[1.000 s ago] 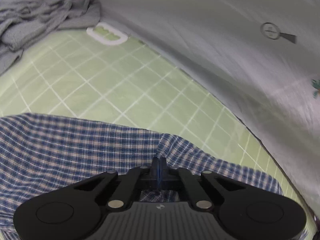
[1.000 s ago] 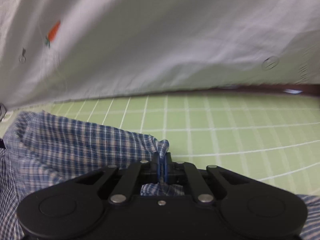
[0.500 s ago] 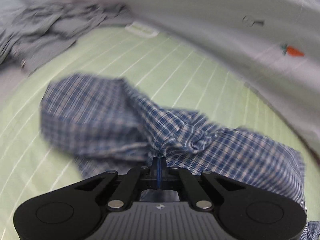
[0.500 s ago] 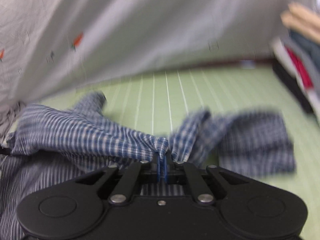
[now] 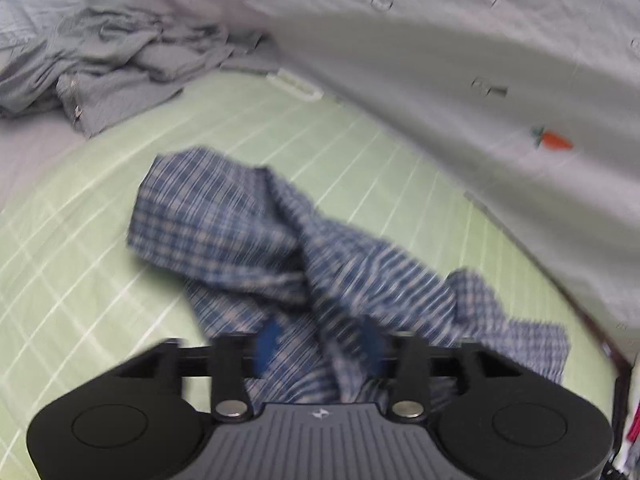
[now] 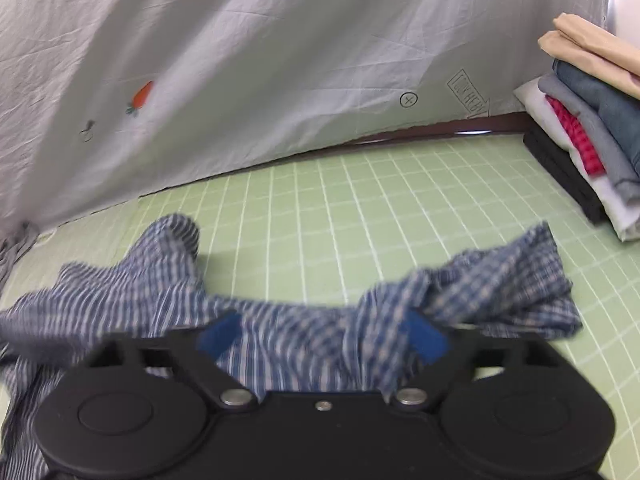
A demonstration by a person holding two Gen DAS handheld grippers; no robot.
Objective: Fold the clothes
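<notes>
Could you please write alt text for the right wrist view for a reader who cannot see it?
The right tool is opening, its blue pads apart over a rumpled blue plaid shirt lying on a green grid mat. A stack of folded clothes sits at right, and a grey sheet hangs behind.

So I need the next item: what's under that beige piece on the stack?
Under the beige garment lie blue denim, grey, red-checked, white and black folded layers. Their far sides are cut off by the frame.
</notes>
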